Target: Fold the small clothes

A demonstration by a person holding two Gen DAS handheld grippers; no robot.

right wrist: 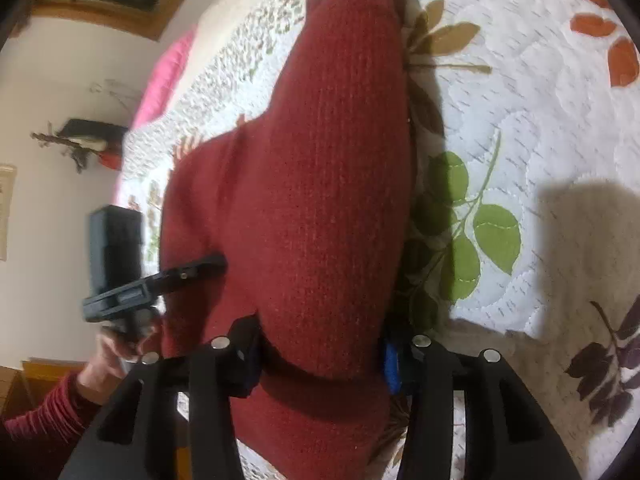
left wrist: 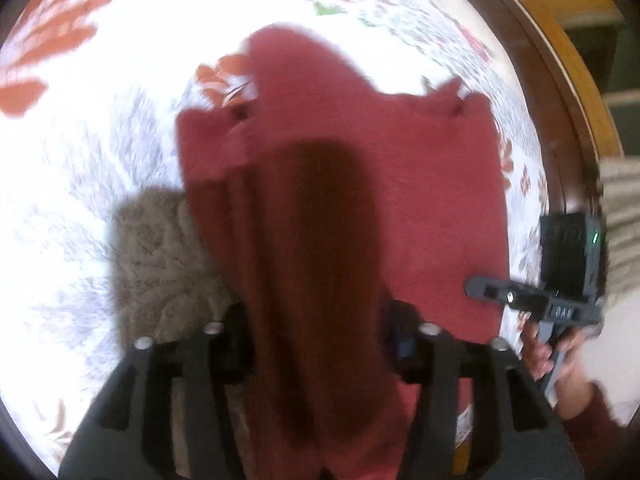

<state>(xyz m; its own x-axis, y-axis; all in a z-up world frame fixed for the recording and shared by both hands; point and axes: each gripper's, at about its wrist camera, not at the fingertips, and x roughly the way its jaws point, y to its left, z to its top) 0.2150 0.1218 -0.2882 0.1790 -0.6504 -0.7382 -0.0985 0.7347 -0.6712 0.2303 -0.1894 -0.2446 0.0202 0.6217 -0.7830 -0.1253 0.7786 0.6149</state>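
Observation:
A dark red knit garment (left wrist: pixel 420 184) lies partly on a white flowered quilt (left wrist: pixel 80 168), and one fold of it rises toward each camera. In the left wrist view the fold covers my own fingers, and my right gripper (left wrist: pixel 476 290) pinches the garment's right edge. Seen from the right wrist, the red garment (right wrist: pixel 328 184) bulges up between the finger mounts, hiding that gripper's tips. At its left edge my left gripper (right wrist: pixel 218 261) bites into the cloth. Both grippers are shut on the garment, on opposite sides.
The quilt (right wrist: pixel 540 112) spreads wide to the right in the right wrist view. A dark wooden bed frame (left wrist: pixel 560 112) borders it. A pink cloth (right wrist: pixel 168 76) lies at the far edge. A hand in a red sleeve (right wrist: pixel 48 412) holds the left gripper.

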